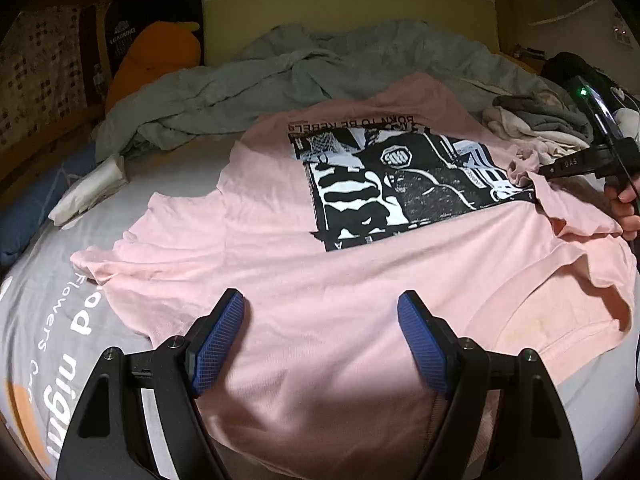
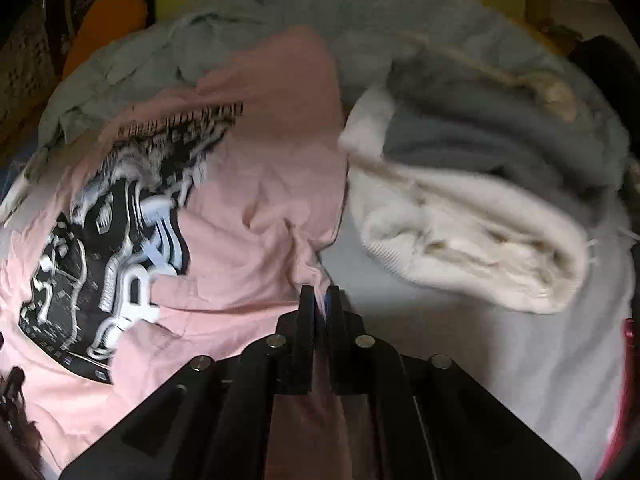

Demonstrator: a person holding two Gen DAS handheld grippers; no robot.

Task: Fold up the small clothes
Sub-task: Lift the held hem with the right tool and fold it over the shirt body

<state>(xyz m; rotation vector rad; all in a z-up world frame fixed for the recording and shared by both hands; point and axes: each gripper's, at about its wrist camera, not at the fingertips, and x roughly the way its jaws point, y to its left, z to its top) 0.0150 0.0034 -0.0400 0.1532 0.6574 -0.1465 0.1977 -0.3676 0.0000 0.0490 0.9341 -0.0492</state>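
My right tool (image 2: 320, 300) pinches the pink T-shirt (image 1: 320, 280) at its edge, ready to fold it across the bed (image 2: 500, 352); my left tool (image 1: 320, 340) hovers spread above the shirt.

Right wrist view: motion blur is smearing the pink T-shirt (image 2: 256, 184), so its black-and-white print (image 2: 108, 248) and lettering are becoming unreadable; the folded white and grey clothes (image 2: 472, 216) are also blurring. Fabric pinched in the right hand-held gripper (image 2: 320, 296) is hiding the pad faces. Left wrist view: the bedsheet lettering (image 1: 72, 344) is being cut off by the shirt and the frame edge. The person's hand (image 1: 626, 204) is running out of frame at the right. Dark items at the top left are staying too dim to identify.
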